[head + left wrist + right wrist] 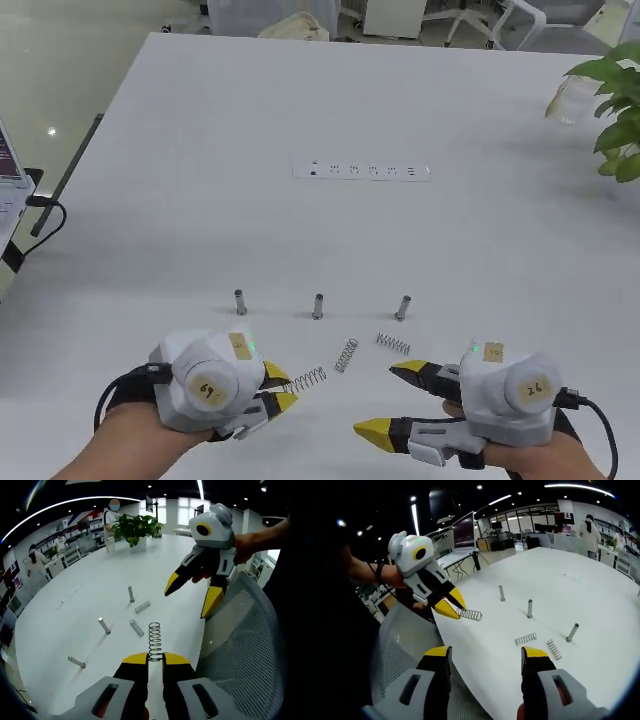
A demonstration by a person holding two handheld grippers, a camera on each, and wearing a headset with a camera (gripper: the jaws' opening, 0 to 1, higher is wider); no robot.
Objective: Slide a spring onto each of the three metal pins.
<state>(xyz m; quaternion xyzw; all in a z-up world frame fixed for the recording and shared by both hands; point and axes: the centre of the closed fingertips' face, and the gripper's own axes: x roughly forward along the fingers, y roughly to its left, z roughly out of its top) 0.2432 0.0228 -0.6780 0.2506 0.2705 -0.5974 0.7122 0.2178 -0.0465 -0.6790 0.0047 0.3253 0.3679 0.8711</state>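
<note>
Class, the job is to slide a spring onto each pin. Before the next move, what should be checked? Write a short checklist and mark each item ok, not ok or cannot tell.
1. Left tongs shut on the held spring: ok.
2. Held spring gripped at one end, with the rest free to slide on: ok.
3. All three pins upright and bare: ok.
4. Right tongs open and carrying nothing: ok.
5. Two loose springs lying apart from the pins, ready to pick up: ok.
6. Held spring lined up over a pin: not ok. It points sideways, short of the row.
</note>
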